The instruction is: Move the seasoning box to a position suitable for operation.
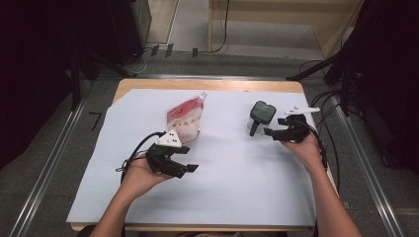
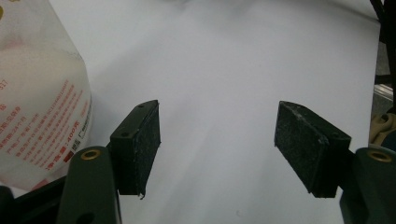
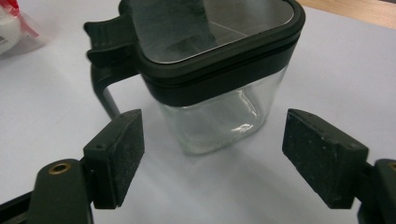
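Nearest the high camera: two forearms enter from the bottom edge, each hand carrying a gripper over a white sheet (image 1: 222,168) that covers most of the wooden tabletop (image 1: 207,85).

Left gripper (image 1: 190,168): held low over the sheet, left of centre, pointing toward the middle. Fingers (image 2: 137,147) released, spread wide, nothing between them but bare sheet. Soft refill pouch (image 1: 185,119), white with red print and a capped spout at its upper corner, stands upright just beyond this gripper; in the left gripper view it sits just beside the left-hand finger, and contact cannot be told.

Right gripper (image 1: 269,131): on the right side of the sheet, pointing left at a clear container (image 1: 259,117) with a dark lid and dark handle. Container stands upright on the sheet, right of centre, well apart from the pouch. In the right gripper view the fingers (image 3: 119,156) are released and stand wide, one each side of the glass body, in front of it, not touching. Lid (image 3: 210,28) is seated on top; handle (image 3: 105,70) projects to the left in that view.
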The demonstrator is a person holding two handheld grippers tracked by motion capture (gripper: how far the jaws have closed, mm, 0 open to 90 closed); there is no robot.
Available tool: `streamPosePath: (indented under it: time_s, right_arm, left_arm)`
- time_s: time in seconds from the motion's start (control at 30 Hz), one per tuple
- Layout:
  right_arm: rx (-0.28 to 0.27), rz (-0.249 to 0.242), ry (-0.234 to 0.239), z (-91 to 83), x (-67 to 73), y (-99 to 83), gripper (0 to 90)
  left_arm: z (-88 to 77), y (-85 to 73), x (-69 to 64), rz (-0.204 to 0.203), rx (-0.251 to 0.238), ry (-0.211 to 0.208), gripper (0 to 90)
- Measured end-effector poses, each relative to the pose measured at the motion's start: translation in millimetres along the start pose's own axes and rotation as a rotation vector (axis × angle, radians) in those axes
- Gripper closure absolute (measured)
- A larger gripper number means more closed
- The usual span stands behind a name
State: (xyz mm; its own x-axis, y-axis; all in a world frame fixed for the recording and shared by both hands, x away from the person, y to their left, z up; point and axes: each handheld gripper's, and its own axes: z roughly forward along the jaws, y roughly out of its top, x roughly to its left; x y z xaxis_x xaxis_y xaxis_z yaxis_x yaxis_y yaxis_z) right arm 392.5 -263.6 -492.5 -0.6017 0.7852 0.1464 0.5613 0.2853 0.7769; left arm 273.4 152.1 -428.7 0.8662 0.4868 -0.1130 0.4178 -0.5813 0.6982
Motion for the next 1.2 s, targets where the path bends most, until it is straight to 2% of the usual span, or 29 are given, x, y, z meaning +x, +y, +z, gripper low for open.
streamPosePath:
  time_s: [0.07,0.13,0.2,0.4,0.47,0.67,0.87,1.0,1.13,1.2]
  right_arm:
    - [0.003,0.004,0.005,2.3,-0.9,0.4,20.0]
    - [-0.007,-0.019,0.004,7.6,-2.3,2.7,18.1]
    - [-0.007,-0.022,0.004,11.5,-3.3,5.3,16.6]
    - [0.006,-0.035,0.037,26.4,-7.0,11.7,13.5]
    - [0.014,-0.067,0.036,34.5,-6.2,14.8,11.2]
    - [0.000,-0.094,0.019,49.4,-2.4,15.9,8.1]
    - [-0.020,-0.060,0.028,55.0,-1.0,15.7,8.2]
    - [-0.041,-0.044,0.005,56.3,3.3,14.5,9.6]
    - [-0.055,-0.065,-0.012,54.7,7.1,12.5,15.4]
    - [-0.053,-0.070,-0.029,54.7,10.2,12.7,15.4]
  left_arm:
    - [0.3,-0.2,-0.1,0.000,-0.001,0.000,32.3]
    - [1.1,-0.3,0.0,-0.001,0.002,-0.003,32.4]
    - [1.5,-0.4,-0.1,-0.001,0.003,-0.005,32.4]
    - [2.7,-1.6,-1.4,0.003,0.011,-0.010,32.4]
    - [3.8,-2.4,-2.1,0.001,0.013,-0.013,32.4]
    - [6.1,-2.9,-4.5,0.004,0.015,-0.011,32.4]
    - [9.9,-4.1,-7.5,0.010,0.022,-0.022,32.4]
    - [9.6,-4.4,-7.2,0.006,0.025,-0.023,32.4]
    - [8.6,-4.9,-5.5,-0.001,0.019,-0.020,32.4]
    - [9.0,-5.2,-5.2,-0.006,0.017,-0.019,32.5]
